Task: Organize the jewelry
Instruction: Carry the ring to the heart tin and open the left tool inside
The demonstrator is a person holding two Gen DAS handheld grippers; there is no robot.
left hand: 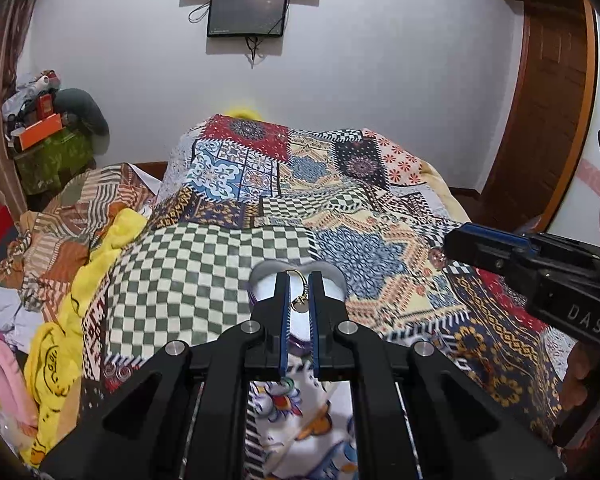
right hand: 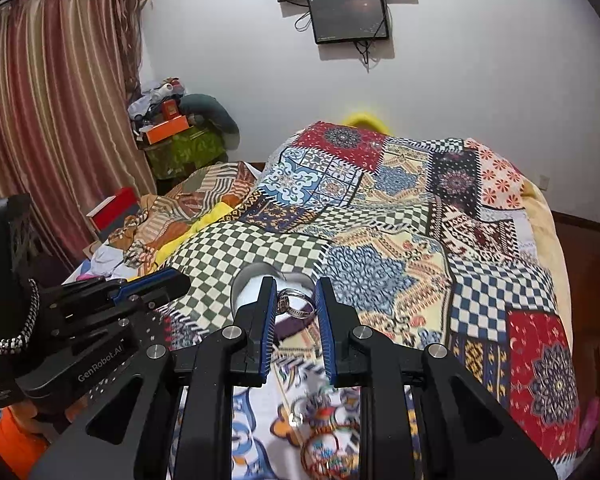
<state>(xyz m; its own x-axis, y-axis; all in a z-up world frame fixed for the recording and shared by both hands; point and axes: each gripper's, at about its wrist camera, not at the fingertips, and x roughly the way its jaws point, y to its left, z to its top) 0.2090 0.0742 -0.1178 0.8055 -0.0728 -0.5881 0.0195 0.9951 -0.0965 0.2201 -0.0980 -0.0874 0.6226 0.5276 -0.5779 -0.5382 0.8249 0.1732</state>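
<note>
left tongs (left hand: 299, 300) pinch a gold earring (left hand: 299, 299); right tongs (right hand: 296, 304) clamp a silver ring (right hand: 296, 304) over the bed (right hand: 420, 240); a slackened squeeze could drop either into the busy quilt

The grey heart-shaped box (left hand: 260, 270) sits mostly hidden behind the fingers. At six o'clock, blurred jewelry (right hand: 320, 404) lies unreadable on the cloth.

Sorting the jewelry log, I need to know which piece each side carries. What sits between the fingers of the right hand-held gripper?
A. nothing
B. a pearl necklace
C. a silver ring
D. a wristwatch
C: in the right wrist view the right hand-held gripper is closed on a silver ring, above the patchwork bedspread.
</note>
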